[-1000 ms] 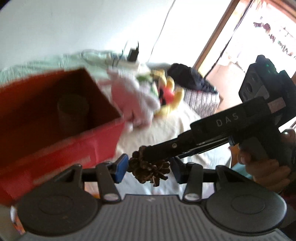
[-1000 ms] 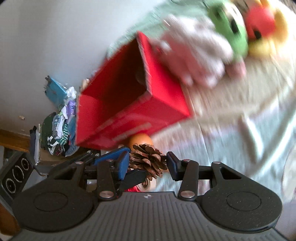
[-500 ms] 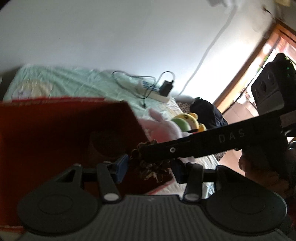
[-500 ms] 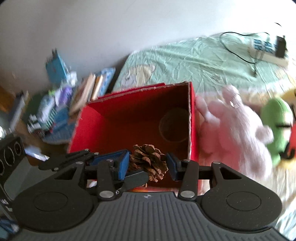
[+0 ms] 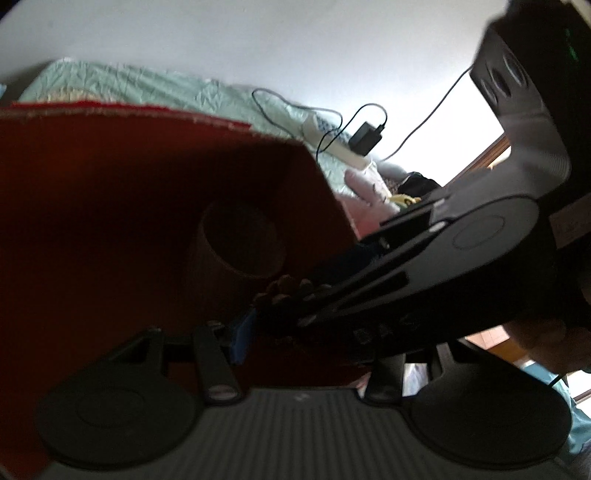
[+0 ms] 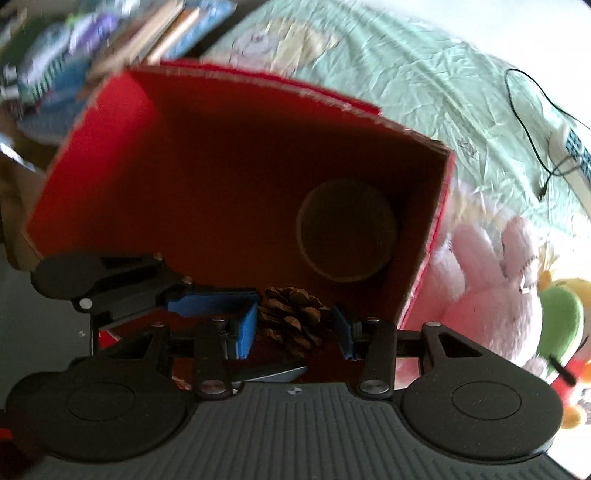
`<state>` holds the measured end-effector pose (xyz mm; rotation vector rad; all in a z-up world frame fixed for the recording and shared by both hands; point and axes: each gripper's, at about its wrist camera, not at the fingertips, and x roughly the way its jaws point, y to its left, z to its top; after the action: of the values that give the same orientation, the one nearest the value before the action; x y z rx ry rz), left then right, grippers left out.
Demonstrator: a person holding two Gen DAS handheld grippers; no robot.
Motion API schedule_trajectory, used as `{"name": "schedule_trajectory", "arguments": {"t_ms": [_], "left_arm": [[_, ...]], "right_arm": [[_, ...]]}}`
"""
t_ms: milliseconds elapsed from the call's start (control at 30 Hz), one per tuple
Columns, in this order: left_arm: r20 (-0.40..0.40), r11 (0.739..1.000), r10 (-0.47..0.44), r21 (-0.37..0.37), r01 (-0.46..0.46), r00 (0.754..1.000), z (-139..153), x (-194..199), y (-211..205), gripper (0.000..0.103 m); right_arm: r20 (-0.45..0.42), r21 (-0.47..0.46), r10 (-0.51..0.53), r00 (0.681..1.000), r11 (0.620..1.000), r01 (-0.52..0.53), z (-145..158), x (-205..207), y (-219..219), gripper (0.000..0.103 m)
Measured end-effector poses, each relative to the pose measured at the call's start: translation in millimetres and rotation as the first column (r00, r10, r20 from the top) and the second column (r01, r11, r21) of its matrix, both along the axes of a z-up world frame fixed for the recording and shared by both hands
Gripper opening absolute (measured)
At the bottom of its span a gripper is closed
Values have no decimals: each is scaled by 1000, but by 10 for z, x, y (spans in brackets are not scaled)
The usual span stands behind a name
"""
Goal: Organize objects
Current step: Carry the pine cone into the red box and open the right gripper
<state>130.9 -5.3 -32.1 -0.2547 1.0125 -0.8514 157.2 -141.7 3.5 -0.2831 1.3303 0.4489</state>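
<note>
A brown pine cone point(image 6: 291, 317) sits between the blue pads of my right gripper point(image 6: 295, 328), which is shut on it. My left gripper's blue-padded fingers point(image 6: 210, 301) come in from the left and clamp the same cone. In the left wrist view the pine cone point(image 5: 286, 295) is dark, held in my left gripper point(image 5: 303, 332), and the right gripper's fingers point(image 5: 351, 288) cross from the right, hiding the left gripper's right pad. Both grippers hang over the open red box point(image 6: 110, 155). A brown cardboard cup point(image 6: 347, 229) stands inside it. The red box point(image 5: 92, 221) fills the left view.
The box rests on a pale green bedsheet point(image 6: 406, 74). A pink plush toy point(image 6: 491, 280) and a green and yellow one point(image 6: 557, 314) lie right of the box. A power strip point(image 5: 332, 144) with charger and cables lies behind. Books point(image 6: 155, 33) are stacked beyond the bed.
Both grippers have carried the pine cone from beside the box to over its open top. The right view has rolled and tipped down into the box.
</note>
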Motion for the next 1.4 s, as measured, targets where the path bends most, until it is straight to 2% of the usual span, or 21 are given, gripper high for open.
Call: {"name": "schedule_trajectory", "arguments": {"t_ms": [133, 300, 633, 1000, 1200, 1400], "left_arm": [[-29, 1000, -9, 29, 10, 1000, -64, 57, 9, 48], [-49, 998, -28, 56, 31, 998, -122, 54, -14, 48], [-58, 998, -28, 59, 32, 998, -119, 88, -35, 49], [-28, 996, -16, 85, 18, 999, -89, 57, -16, 49], [58, 989, 29, 141, -37, 998, 86, -1, 55, 50], [178, 969, 66, 222, -105, 982, 335, -174, 154, 52]], "right_arm": [[-17, -117, 47, 999, 992, -49, -106, 32, 155, 47], [-44, -202, 92, 995, 974, -99, -242, -1, 254, 45], [-24, -274, 142, 990, 951, -143, -384, -185, 357, 47], [22, -247, 124, 992, 962, -114, -489, -441, 366, 49], [65, -186, 89, 994, 980, -75, -466, -623, 337, 49], [125, -50, 6, 992, 999, 0, -328, -866, 257, 49]]}}
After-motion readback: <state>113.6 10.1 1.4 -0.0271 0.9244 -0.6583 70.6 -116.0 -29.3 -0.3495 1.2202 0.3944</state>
